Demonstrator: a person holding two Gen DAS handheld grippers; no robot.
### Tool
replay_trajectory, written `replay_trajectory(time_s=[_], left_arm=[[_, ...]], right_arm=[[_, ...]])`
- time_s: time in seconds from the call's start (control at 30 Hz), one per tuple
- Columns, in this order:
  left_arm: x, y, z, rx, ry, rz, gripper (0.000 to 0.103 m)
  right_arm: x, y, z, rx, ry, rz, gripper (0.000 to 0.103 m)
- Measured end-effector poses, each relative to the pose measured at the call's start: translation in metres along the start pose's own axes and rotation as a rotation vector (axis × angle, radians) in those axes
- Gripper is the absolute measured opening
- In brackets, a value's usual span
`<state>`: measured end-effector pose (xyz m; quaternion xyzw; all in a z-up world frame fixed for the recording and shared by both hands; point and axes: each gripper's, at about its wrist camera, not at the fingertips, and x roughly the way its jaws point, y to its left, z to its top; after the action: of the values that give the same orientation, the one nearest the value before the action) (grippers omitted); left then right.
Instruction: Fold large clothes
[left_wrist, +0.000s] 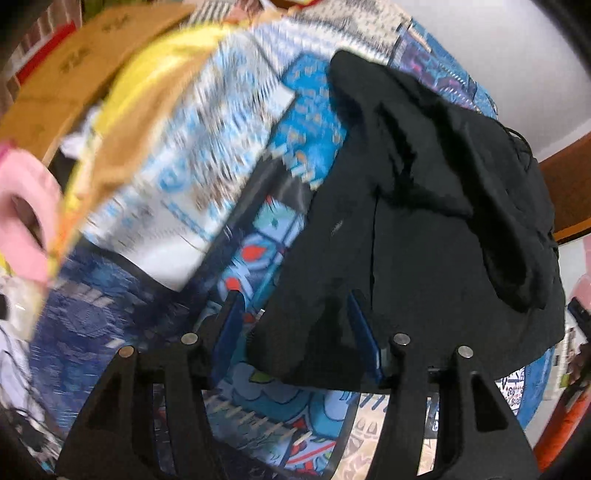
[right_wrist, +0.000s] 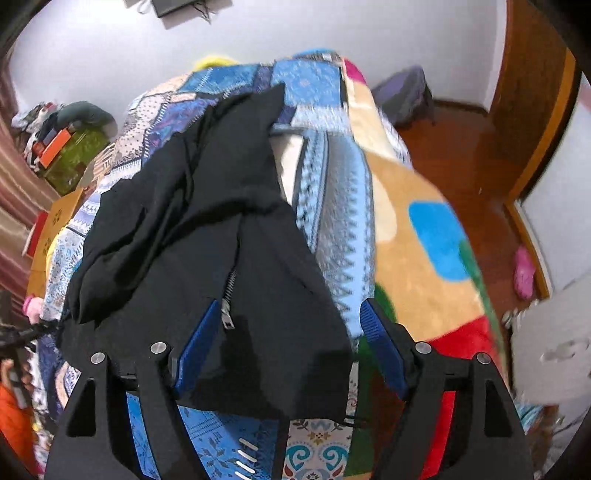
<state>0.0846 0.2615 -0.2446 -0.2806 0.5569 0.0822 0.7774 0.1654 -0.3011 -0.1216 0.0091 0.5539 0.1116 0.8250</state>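
Note:
A black zip jacket (left_wrist: 424, 229) lies crumpled on a bed with a blue patterned cover (left_wrist: 236, 155). In the left wrist view my left gripper (left_wrist: 295, 306) is open, its blue pads wide apart, with the jacket's near corner lying between them. In the right wrist view my right gripper (right_wrist: 291, 314) is open too. The jacket (right_wrist: 207, 221) lies between and under its fingers, with the metal zipper pull (right_wrist: 227, 317) beside the left pad. Neither gripper pinches the cloth.
A yellow and tan blanket (left_wrist: 147, 85) and cardboard boxes (left_wrist: 74, 62) lie to the left. A tan fleece blanket with blue, green and red shapes (right_wrist: 424, 251) hangs off the bed's right side above a wooden floor (right_wrist: 469, 155). Cluttered boxes (right_wrist: 70, 155) stand at far left.

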Motion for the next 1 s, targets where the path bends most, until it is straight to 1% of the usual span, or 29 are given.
replay_trajectory(time_s=[0.03, 0.07, 0.1, 0.13, 0.2, 0.27, 0.33, 0.43, 0.47, 0.5, 0.53, 0.57, 0.63, 0.67, 0.7, 0.73, 0.77, 0.8, 0.87, 0.9, 0.93, 1.0], left_arm=[[0.009, 0.001, 0.0, -0.012, 0.021, -0.014, 0.056], [0.017, 0.002, -0.001, -0.02, 0.036, -0.02, 0.057], [0.023, 0.002, -0.001, -0.024, 0.045, -0.014, 0.058], [0.03, 0.002, -0.001, -0.03, 0.054, -0.009, 0.061], [0.041, 0.003, -0.001, -0.049, 0.072, -0.027, 0.068], [0.049, 0.002, -0.002, -0.078, 0.079, -0.051, 0.078], [0.051, -0.001, -0.003, -0.078, 0.077, -0.051, 0.082], [0.051, -0.007, -0.006, -0.067, 0.077, -0.047, 0.082], [0.05, -0.008, -0.007, -0.067, 0.082, -0.059, 0.08], [0.049, -0.009, -0.008, -0.07, 0.087, -0.073, 0.077], [0.044, -0.009, -0.009, -0.072, 0.093, -0.108, 0.071], [0.038, -0.009, -0.01, -0.072, 0.094, -0.152, 0.064], [0.027, -0.011, -0.012, -0.069, 0.095, -0.26, 0.057], [0.02, -0.014, -0.013, -0.059, 0.084, -0.294, 0.053], [0.014, -0.019, -0.014, -0.04, 0.067, -0.289, 0.049], [0.009, -0.023, -0.014, -0.02, 0.059, -0.27, 0.041], [0.002, -0.031, -0.014, 0.008, 0.042, -0.257, 0.037], [-0.004, -0.034, -0.013, 0.023, 0.028, -0.256, 0.035], [-0.016, -0.046, -0.009, 0.049, -0.009, -0.254, 0.03], [-0.023, -0.052, -0.006, 0.059, -0.027, -0.259, 0.029], [-0.031, -0.06, 0.0, 0.065, -0.045, -0.267, 0.027], [-0.046, -0.079, 0.012, 0.085, -0.082, -0.286, 0.026]], right_arm=[[0.003, -0.001, -0.002, 0.009, 0.015, 0.012, 0.074], [0.009, -0.002, -0.005, 0.025, 0.038, 0.042, 0.074], [0.015, -0.005, -0.006, 0.047, 0.059, 0.075, 0.074], [0.018, -0.006, -0.008, 0.063, 0.068, 0.087, 0.074], [0.022, -0.01, -0.01, 0.102, 0.079, 0.12, 0.075], [0.023, -0.012, -0.01, 0.121, 0.077, 0.159, 0.076], [0.026, -0.016, -0.009, 0.131, 0.081, 0.186, 0.077], [0.029, -0.02, -0.011, 0.165, 0.092, 0.226, 0.076], [0.027, -0.02, -0.012, 0.17, 0.089, 0.232, 0.075], [0.025, -0.02, -0.014, 0.177, 0.086, 0.244, 0.069], [0.024, -0.02, -0.014, 0.185, 0.088, 0.255, 0.065], [0.022, -0.019, -0.015, 0.192, 0.088, 0.267, 0.063], [0.017, -0.015, -0.016, 0.179, 0.09, 0.265, 0.051], [0.014, -0.013, -0.017, 0.178, 0.09, 0.268, 0.048], [0.012, -0.012, -0.017, 0.183, 0.092, 0.275, 0.04], [0.012, -0.013, -0.016, 0.191, 0.093, 0.279, 0.028], [0.011, -0.013, -0.015, 0.204, 0.096, 0.284, 0.02], [0.011, -0.013, -0.014, 0.216, 0.102, 0.3, 0.007], [0.01, -0.014, -0.008, 0.256, 0.102, 0.379, 0.006], [0.008, -0.013, -0.003, 0.268, 0.096, 0.404, 0.006], [0.005, -0.011, 0.0, 0.269, 0.09, 0.415, 0.006], [-0.006, -0.002, 0.016, 0.246, 0.051, 0.43, 0.005]])
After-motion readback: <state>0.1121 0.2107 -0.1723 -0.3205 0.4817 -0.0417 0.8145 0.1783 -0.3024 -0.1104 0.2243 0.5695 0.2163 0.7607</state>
